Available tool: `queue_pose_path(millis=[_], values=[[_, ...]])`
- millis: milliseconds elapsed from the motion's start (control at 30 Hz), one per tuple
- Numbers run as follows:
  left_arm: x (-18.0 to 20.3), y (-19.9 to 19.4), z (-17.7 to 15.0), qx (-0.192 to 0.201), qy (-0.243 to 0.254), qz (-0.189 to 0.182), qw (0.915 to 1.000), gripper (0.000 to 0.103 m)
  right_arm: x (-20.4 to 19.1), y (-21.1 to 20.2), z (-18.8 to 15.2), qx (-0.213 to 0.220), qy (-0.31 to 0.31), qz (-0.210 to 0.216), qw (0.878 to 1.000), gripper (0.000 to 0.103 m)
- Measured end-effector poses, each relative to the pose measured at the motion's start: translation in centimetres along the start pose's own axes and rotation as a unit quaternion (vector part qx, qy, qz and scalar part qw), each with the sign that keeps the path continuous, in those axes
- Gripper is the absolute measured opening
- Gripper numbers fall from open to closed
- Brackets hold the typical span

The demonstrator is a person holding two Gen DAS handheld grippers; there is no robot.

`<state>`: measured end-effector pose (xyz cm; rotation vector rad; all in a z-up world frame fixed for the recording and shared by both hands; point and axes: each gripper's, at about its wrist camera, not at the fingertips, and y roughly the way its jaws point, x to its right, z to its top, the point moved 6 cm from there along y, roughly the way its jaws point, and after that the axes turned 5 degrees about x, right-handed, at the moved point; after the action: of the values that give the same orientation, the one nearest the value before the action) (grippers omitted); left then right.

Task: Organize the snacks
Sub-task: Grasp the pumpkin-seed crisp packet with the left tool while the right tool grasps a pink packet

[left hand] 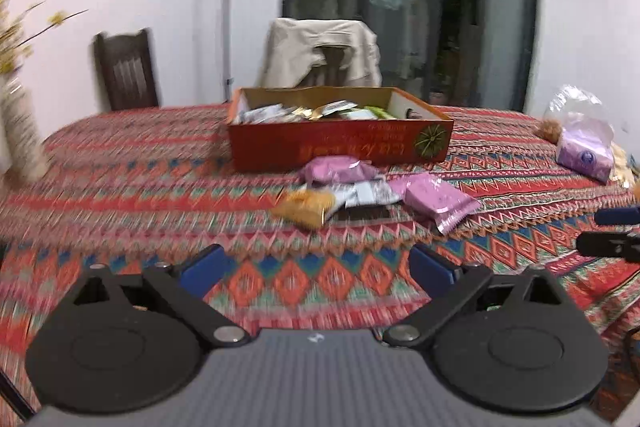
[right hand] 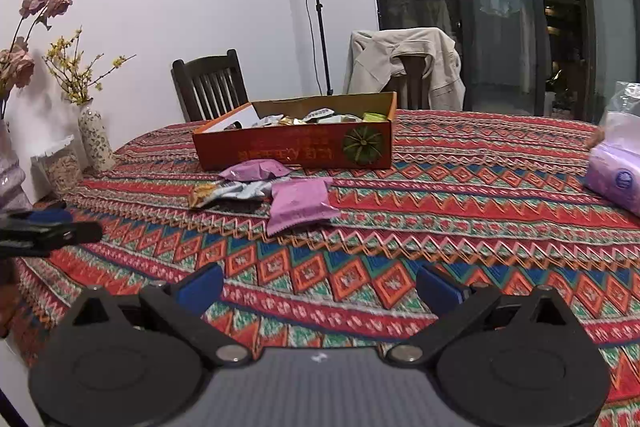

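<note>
Left gripper (left hand: 314, 269) wide open, nothing between the blue pads, hovering over the patterned surface (left hand: 120, 187) on the near side of the box. Right gripper (right hand: 320, 287) likewise spread open and empty, also short of the box.

Red cardboard box (left hand: 340, 147) sitting on the surface, already holding mixed wrapped snacks. Loose pile just in front of the box: pink packet (left hand: 340, 169) touching or nearly touching the box wall, second pink packet (left hand: 438, 201) nearer the grippers than the box, grey-white packet (left hand: 366, 193) between the two, yellow-orange packet (left hand: 308, 207) at the left end of the pile. Same pile in the right view: pink packet (right hand: 300, 203) closest to the camera, grey-white one (right hand: 240, 191) beside it.

Clear bag with purple tissue pack (left hand: 584, 151) well right of the box. Vases with flowers (right hand: 94, 135) well left of the box, at the surface edge by the wall. Chair with beige jacket (left hand: 320, 53) behind the box; dark wooden chair (right hand: 208, 85) behind and left of it.

Left view motion-blurred, packet print unreadable.
</note>
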<state>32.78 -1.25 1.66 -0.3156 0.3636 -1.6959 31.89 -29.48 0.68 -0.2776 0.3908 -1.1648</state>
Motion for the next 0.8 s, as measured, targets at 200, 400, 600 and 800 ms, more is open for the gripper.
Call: queue_pose_path(millis=[200, 400, 600, 800], values=[[-1.0, 8.6, 1.8, -0.028, 0.047, -0.052, 0.9972, 0.087, -0.6, 3.0, 2.6, 0.001, 0.003, 0.000, 1.000, 0.103], [-1.8, 14.9, 1.7, -0.071, 0.033, -0.084, 0.9934, 0.070, -1.8, 6.1, 5.0, -0.006, -0.012, 0.005, 1.000, 0.103], [-2.6, 13.9, 1.5, -0.082, 0.024, -0.089, 0.9923, 0.044, -3.0, 11.9, 6.4, -0.040, -0.031, 0.028, 0.998, 0.100], [-5.0, 9.9, 1.2, -0.065, -0.017, -0.053, 0.9964, 0.044, -3.6, 18.8, 5.3, -0.088, -0.075, -0.010, 0.993, 0.088]])
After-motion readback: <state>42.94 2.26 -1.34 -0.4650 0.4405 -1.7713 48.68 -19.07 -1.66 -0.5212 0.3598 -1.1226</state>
